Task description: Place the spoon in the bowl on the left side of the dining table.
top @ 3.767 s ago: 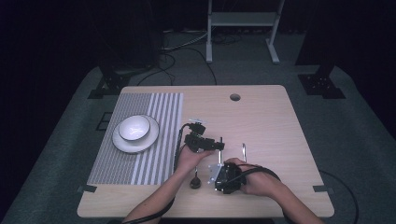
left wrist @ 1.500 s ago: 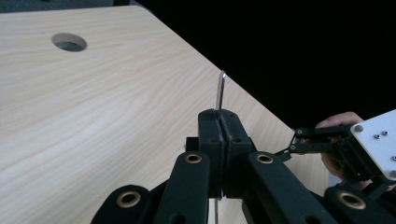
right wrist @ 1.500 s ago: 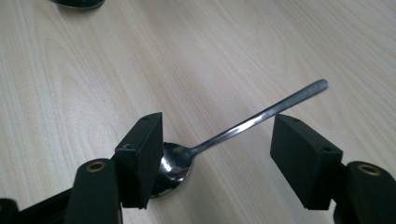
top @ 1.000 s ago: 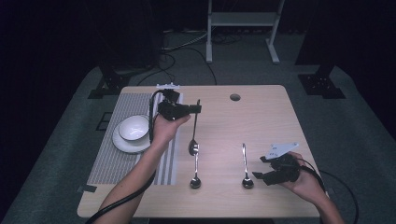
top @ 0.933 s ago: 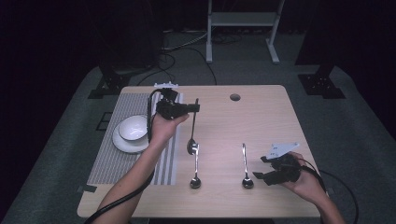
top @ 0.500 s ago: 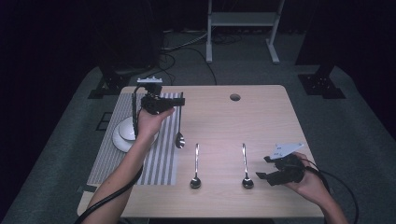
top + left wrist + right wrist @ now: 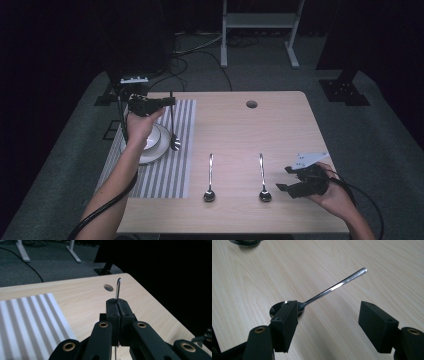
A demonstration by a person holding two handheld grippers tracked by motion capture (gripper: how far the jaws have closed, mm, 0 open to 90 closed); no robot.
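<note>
Pale wood tops the bench (image 7: 280, 125) in the high view. At about nine o'clock on it lies a grey-and-white striped mat (image 7: 165, 170), and on the mat's far left part sits a white bowl on a plate (image 7: 152, 145). The left gripper (image 7: 167, 101) is raised above the mat near ten o'clock, its fingers clamped on the handle of a held spoon (image 7: 172, 125) that hangs bowl-down just beside the plate's right rim, at the three o'clock side of it. Near six o'clock two more spoons lie flat, well apart from each other: a middle spoon (image 7: 209, 180) and a right spoon (image 7: 262, 179), bowls toward the person. The right gripper (image 7: 285, 179) sits low at about four o'clock, just beside the right spoon's bowl. A round hole (image 7: 251, 104) marks the bench toward twelve o'clock.

From the left gripper view, the fingers (image 7: 112, 312) are pressed together with the spoon's thin handle (image 7: 118, 288) standing up between them; the mat (image 7: 27, 322) spreads at nine o'clock.

From the right gripper view, the fingers (image 7: 284, 323) stand wide apart and hold nothing, having just been opening a little; the right spoon (image 7: 329, 290) lies on the wood beyond, its bowl partly hidden behind the left finger.
</note>
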